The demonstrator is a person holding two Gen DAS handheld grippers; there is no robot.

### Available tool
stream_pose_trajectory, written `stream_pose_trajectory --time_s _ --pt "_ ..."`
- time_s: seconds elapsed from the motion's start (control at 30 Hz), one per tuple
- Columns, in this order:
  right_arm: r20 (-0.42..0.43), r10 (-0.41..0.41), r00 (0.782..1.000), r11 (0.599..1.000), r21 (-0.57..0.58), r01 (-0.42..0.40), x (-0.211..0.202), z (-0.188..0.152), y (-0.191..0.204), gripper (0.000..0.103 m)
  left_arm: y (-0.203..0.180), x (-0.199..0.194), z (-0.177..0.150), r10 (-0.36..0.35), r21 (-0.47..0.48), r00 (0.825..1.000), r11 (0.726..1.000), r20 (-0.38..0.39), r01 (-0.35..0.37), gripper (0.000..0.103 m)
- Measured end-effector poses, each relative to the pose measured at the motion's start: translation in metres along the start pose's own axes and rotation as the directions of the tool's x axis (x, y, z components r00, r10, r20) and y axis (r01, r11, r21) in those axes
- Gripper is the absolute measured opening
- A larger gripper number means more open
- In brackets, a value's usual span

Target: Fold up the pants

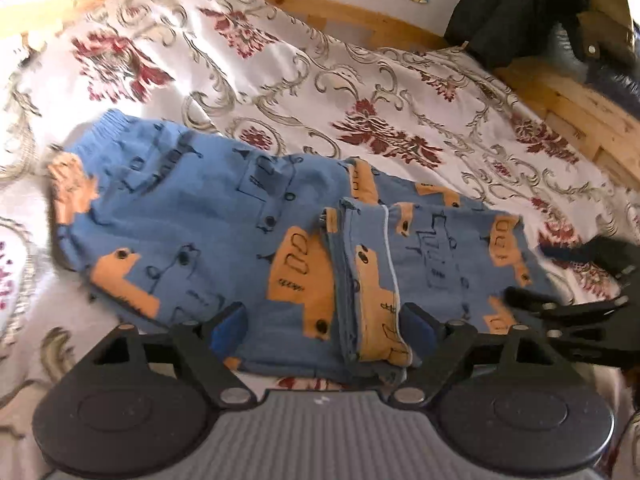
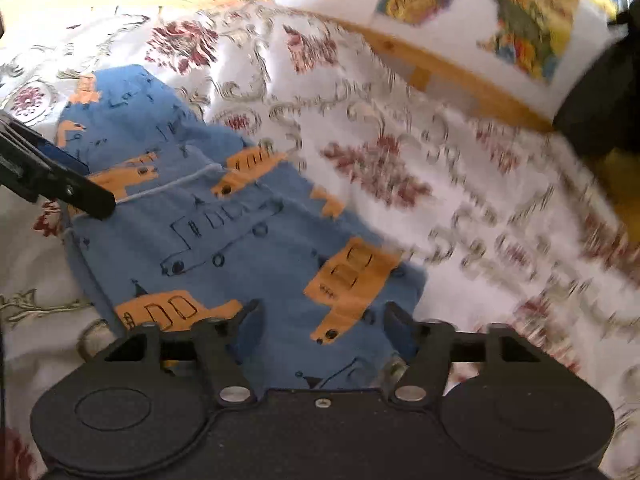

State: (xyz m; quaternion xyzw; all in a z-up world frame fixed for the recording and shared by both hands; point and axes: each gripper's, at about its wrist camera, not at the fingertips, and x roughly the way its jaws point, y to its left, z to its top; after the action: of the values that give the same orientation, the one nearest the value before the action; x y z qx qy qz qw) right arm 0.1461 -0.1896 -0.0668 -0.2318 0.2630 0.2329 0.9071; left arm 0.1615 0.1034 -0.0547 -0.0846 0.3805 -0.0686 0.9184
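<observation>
Blue pants (image 1: 192,216) printed with orange vehicles lie flat on a floral bedspread (image 1: 280,64). The elastic waistband (image 1: 116,120) is at the upper left, and the leg ends (image 1: 440,248) are folded back over the legs at the right. My left gripper (image 1: 324,320) is open, and its fingers straddle the near edge of the pants by the fold line. The right gripper (image 1: 560,312) shows at the right edge of this view. In the right wrist view, my right gripper (image 2: 324,316) is open over the near end of the pants (image 2: 240,232). The left gripper (image 2: 60,176) reaches in from the left.
A wooden bed frame (image 1: 568,100) runs along the far side of the bedspread. Dark clothing (image 1: 520,12) is heaped at the top right corner. Colourful pictures (image 2: 500,12) hang on the white wall behind. Bare bedspread (image 2: 460,184) lies to the right of the pants.
</observation>
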Motion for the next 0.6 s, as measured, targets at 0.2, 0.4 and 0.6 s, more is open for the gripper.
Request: stream_pose_trajectory --time_s 0.2,0.4,0.6 --pt "-0.039 0.019 0.999 0.999 -0.043 -0.021 -0.001 -0.011 0.017 0.099 0.006 -0.025 -0.005 0.117 0.012 0.992 0.993 0.042 -0.117 0.1" --pt "0.12 0.001 0.993 1.0 0.001 -0.001 -0.017 0.005 0.016 0.102 0.076 -0.054 0.011 0.263 -0.232 0.955 0.946 0.138 -0.227 0.102" --pt "0.228 0.06 0.972 0.998 -0.029 -0.055 -0.015 0.012 0.04 0.101 0.129 -0.053 0.029 0.102 -0.391 0.974 0.92 0.201 -0.016 0.099"
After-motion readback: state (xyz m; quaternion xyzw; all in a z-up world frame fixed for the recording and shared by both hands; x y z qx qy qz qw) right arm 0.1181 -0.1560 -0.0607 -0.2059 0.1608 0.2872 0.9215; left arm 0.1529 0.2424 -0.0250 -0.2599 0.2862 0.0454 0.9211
